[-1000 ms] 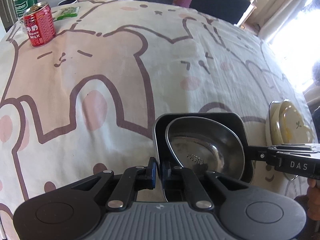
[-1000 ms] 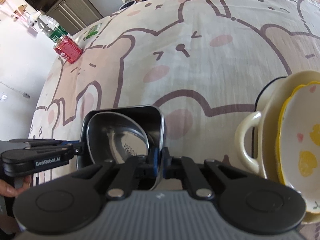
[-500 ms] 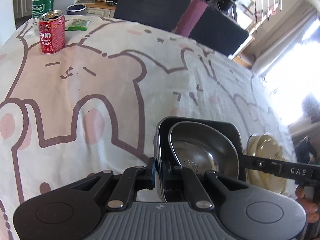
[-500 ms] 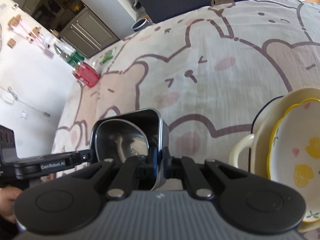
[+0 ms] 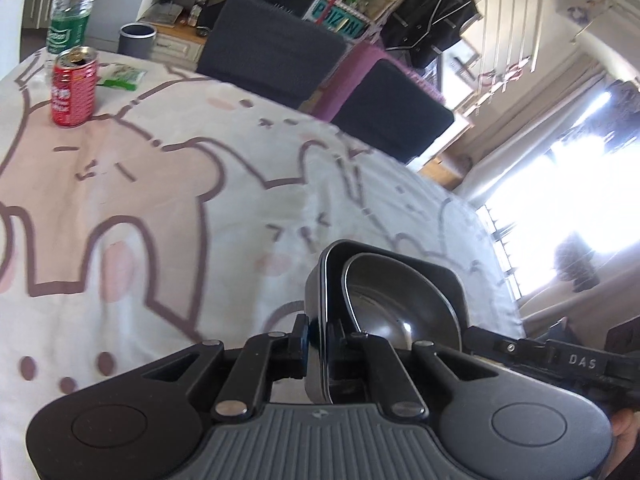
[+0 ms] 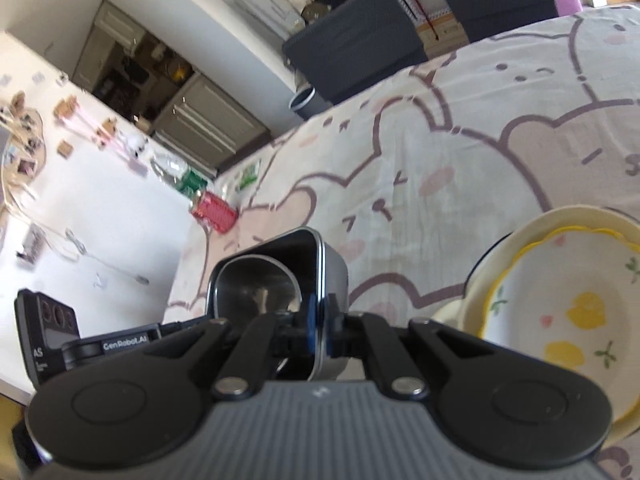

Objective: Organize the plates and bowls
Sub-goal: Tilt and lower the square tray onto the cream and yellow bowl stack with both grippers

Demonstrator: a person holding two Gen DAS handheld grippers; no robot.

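A black square dish [image 5: 432,276] with a steel bowl [image 5: 400,304] inside it is held in the air above the table. My left gripper [image 5: 318,334] is shut on the dish's left rim. My right gripper [image 6: 318,326] is shut on its opposite rim [image 6: 320,264], and the steel bowl [image 6: 256,292] shows inside. A cream handled bowl [image 6: 516,240] with a yellow-rimmed flower plate [image 6: 568,312] in it sits on the table to the right in the right wrist view.
The table has a bear-print cloth [image 5: 160,184]. A red milk can [image 5: 74,88], a green-label bottle [image 5: 72,12] and a green packet [image 5: 120,76] stand at the far left corner. Dark chairs [image 5: 272,48] stand behind the table.
Both grippers have lifted the black dish with the steel bowl higher off the table and tilted upward. More of the room now shows; the cream bowl has left the left wrist view.
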